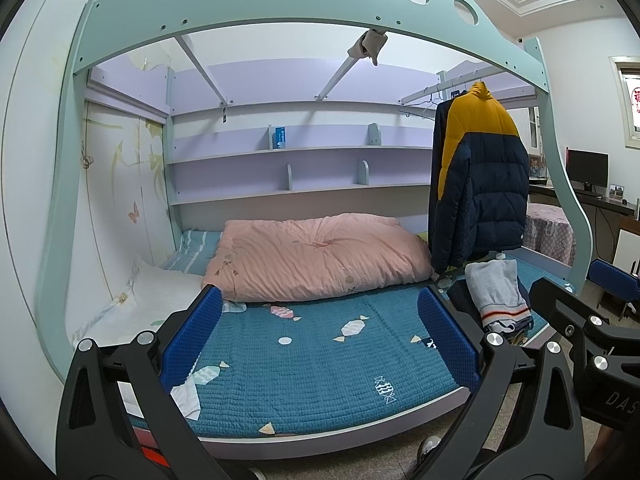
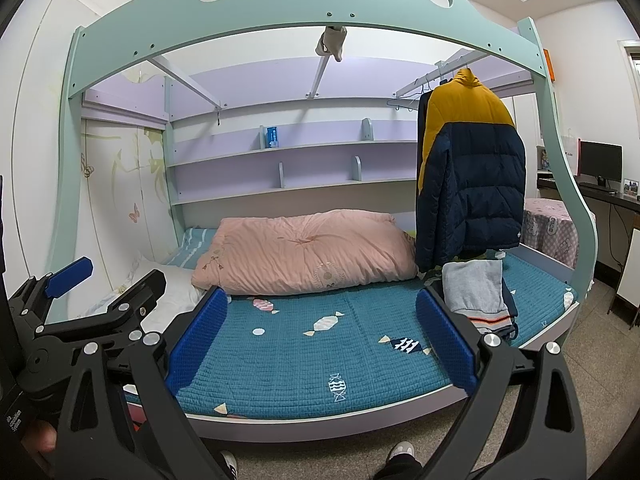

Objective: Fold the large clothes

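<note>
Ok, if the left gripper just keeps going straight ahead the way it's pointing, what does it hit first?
Probably the blue quilted mattress cover. The left gripper is open with nothing between its fingers, aimed slightly down at the bed. The pink duvet lies farther back, but depth is hard to judge in this fisheye view.

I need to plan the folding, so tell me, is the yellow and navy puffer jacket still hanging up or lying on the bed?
Hanging. The puffer jacket hangs from the rail under the upper bunk, above the blue mattress.

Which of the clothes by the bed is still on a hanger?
The yellow and navy puffer jacket, hanging from the rail at the bed's right end. The grey sweatshirt lies on the mattress below it.
</note>
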A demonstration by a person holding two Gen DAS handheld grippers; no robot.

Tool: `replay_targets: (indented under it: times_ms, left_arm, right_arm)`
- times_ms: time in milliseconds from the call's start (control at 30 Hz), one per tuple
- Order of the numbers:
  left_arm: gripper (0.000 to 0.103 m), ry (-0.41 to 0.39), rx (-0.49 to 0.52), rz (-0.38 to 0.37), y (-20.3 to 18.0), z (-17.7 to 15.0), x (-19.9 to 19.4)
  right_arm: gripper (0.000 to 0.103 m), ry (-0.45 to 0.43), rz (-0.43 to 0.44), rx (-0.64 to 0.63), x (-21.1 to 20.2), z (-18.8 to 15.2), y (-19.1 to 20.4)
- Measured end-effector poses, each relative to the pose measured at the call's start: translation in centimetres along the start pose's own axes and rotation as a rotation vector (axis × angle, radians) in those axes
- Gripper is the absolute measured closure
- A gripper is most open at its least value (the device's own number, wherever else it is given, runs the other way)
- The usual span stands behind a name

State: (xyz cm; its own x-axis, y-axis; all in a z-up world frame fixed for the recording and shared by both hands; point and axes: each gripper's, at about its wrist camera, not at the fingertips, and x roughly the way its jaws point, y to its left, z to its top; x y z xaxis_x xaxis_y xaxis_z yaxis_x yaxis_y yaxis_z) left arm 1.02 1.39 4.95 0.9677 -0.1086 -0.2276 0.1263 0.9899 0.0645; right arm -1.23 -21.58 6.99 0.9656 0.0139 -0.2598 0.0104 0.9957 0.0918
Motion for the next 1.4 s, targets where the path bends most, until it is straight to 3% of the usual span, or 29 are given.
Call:
replay_targets:
  times_ms: [1400]
  left_arm:
    - [0.005,0.001,0.002,-0.006,0.48,0.21,0.15]
  right_arm:
    - [0.011,0.003,0.002,-0.001,0.01,0.05,-0.18]
